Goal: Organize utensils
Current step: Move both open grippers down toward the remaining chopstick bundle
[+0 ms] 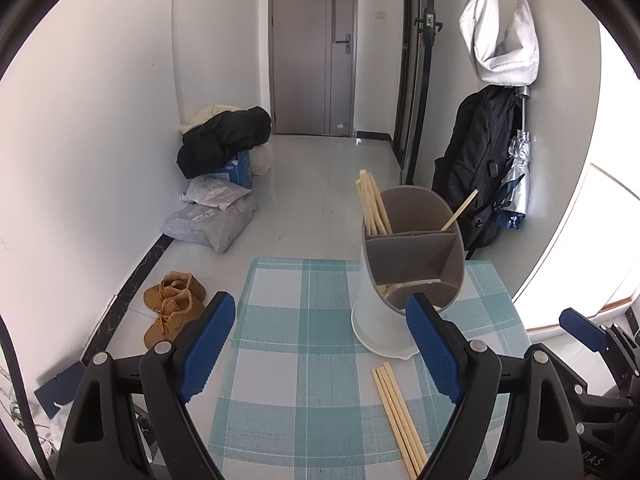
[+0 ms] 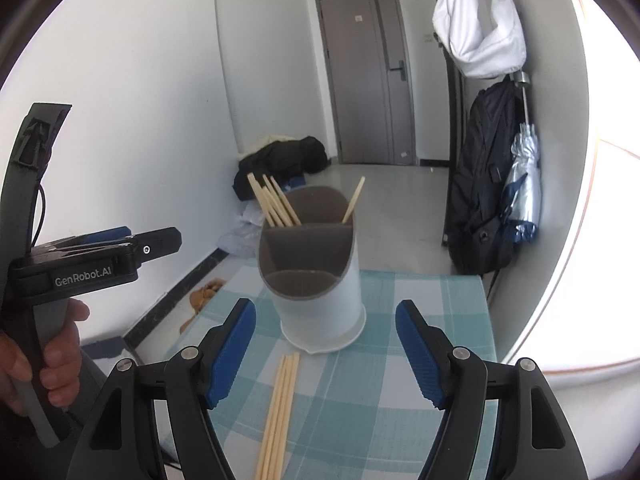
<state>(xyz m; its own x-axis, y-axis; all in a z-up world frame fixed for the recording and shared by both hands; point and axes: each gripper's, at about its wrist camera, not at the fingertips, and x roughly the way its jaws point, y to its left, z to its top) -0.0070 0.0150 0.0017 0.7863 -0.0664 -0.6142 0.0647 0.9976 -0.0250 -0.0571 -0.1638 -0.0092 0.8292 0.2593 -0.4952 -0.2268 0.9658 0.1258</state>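
Checked cloth over the bench (image 1: 304,360); white utensil holder (image 2: 320,308) with grey divided insert upright near its far edge, chopsticks leaning in two back compartments; four loose chopsticks (image 2: 280,408) flat just in front of holder; left claw (image 1: 320,344) wide, empty; right claw (image 2: 326,350) wide, empty

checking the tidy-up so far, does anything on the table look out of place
Yes. A bundle of loose chopsticks lies flat on the checked tablecloth in front of the utensil holder, while the other chopsticks stand upright in its back compartments. Nothing looks spilled or damaged.
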